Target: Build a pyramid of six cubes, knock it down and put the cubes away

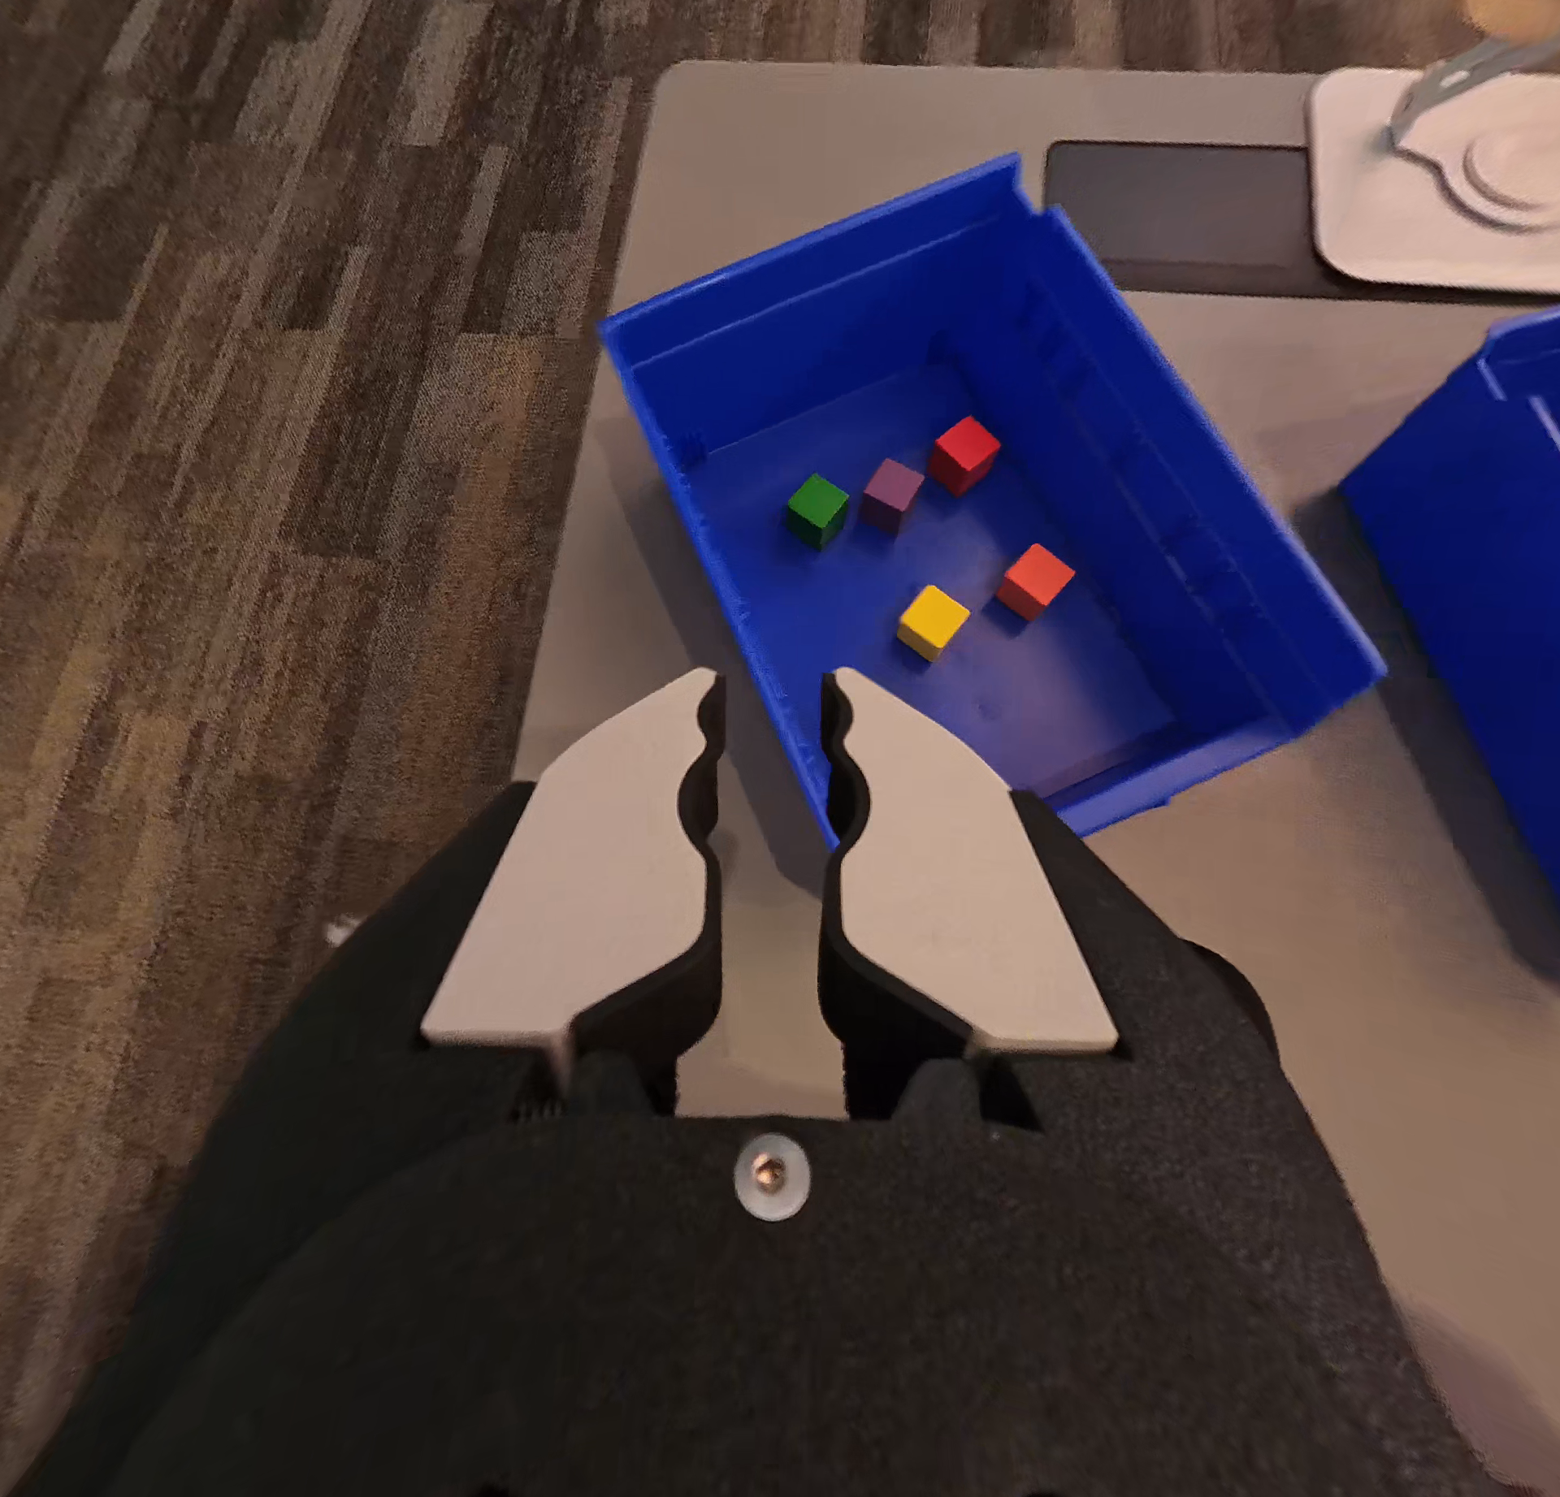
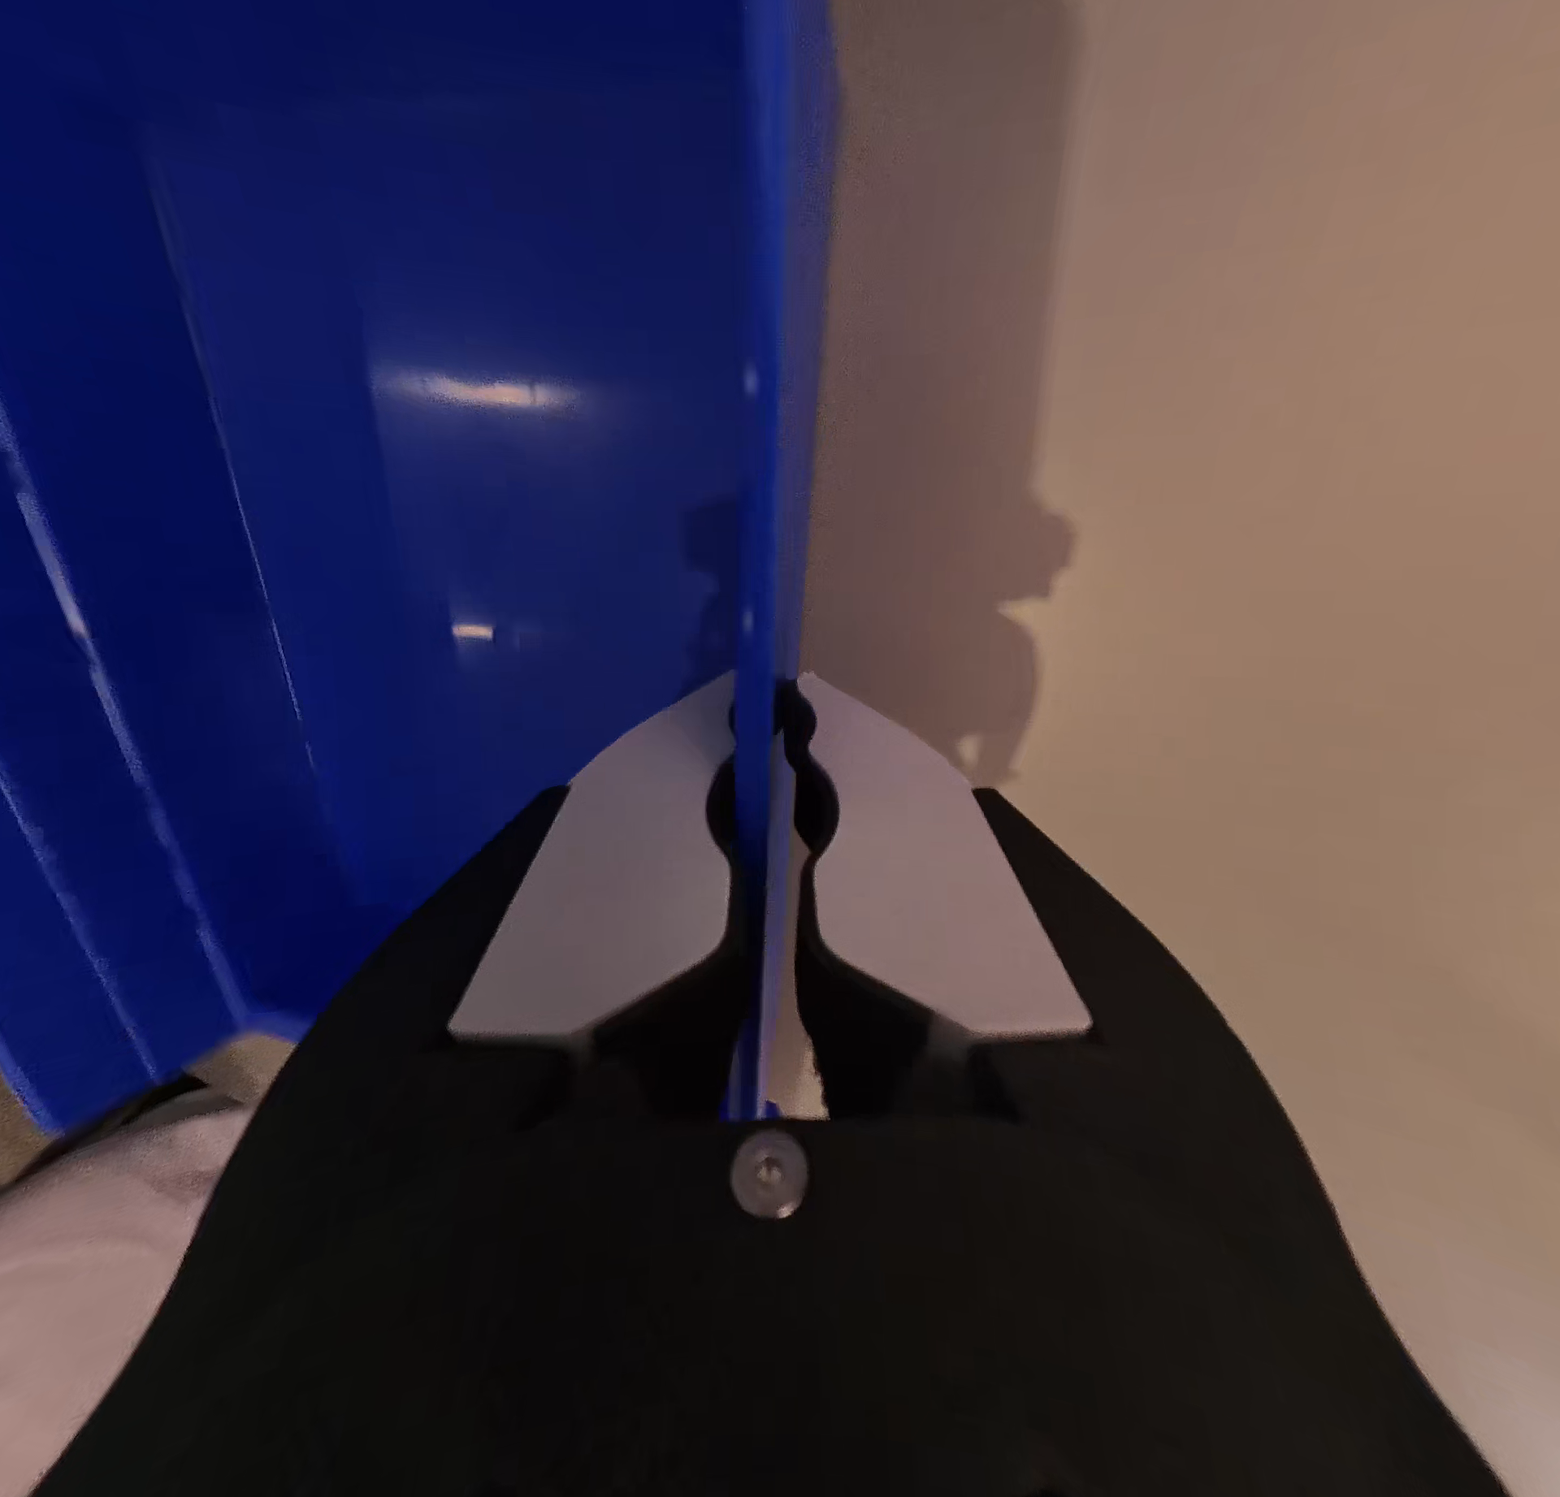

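Note:
In the left wrist view a blue bin (image 1: 810, 275) sits on the grey table (image 1: 1266, 992) near its left edge. Inside lie a green cube (image 1: 817, 510), a purple cube (image 1: 891, 494), a red cube (image 1: 964, 454), an orange-red cube (image 1: 1035, 580) and a yellow cube (image 1: 932, 621). My left gripper (image 1: 770, 680) is open and empty, just short of the bin's near-left wall. A second blue bin (image 1: 1469, 613) stands at the right. In the right wrist view my right gripper (image 2: 766, 684) is shut on the thin side wall of that second blue bin (image 2: 422, 359).
A dark flat pad (image 1: 1173, 216) and a white board (image 1: 1435, 191) with a metal part lie at the table's far right. Patterned carpet (image 1: 253, 444) lies left of the table edge. A white cloth (image 2: 76, 1254) shows at the lower left of the right wrist view. The yellow cube (image 1: 932, 621) is about 20 cm from my left fingertips and 45 cm from my right.

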`<state>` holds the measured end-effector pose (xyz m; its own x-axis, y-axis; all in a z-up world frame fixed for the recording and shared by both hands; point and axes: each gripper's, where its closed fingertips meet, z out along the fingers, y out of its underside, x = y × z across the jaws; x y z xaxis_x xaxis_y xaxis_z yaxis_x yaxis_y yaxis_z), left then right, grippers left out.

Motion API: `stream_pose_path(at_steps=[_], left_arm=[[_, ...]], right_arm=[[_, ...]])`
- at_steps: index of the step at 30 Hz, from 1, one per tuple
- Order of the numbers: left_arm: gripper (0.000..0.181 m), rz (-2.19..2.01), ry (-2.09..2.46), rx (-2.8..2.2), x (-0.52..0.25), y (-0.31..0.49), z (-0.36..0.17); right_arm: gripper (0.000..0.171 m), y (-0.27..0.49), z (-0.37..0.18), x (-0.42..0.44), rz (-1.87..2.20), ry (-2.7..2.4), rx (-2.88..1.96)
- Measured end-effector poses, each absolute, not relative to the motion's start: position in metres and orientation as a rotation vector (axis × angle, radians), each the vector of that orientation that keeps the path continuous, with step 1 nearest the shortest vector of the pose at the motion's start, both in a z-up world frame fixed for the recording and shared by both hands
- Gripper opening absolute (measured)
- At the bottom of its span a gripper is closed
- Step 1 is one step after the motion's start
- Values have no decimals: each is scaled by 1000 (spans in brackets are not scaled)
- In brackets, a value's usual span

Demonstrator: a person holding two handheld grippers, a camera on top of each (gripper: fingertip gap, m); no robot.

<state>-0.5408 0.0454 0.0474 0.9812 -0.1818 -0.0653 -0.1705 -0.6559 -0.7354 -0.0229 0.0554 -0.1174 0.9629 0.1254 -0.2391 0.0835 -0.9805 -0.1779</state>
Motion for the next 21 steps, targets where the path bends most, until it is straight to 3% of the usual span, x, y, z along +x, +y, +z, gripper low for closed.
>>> stream_pose_path(at_steps=[12, 21], left_arm=[[21, 23, 411, -2257, -493, 61, 57], [21, 83, 378, -2299, -497, 65, 50]], right_arm=[[7, -23, -120, 195, 312, 233, -2924], [6, -50, -121, 271, 299, 438, -2892]])
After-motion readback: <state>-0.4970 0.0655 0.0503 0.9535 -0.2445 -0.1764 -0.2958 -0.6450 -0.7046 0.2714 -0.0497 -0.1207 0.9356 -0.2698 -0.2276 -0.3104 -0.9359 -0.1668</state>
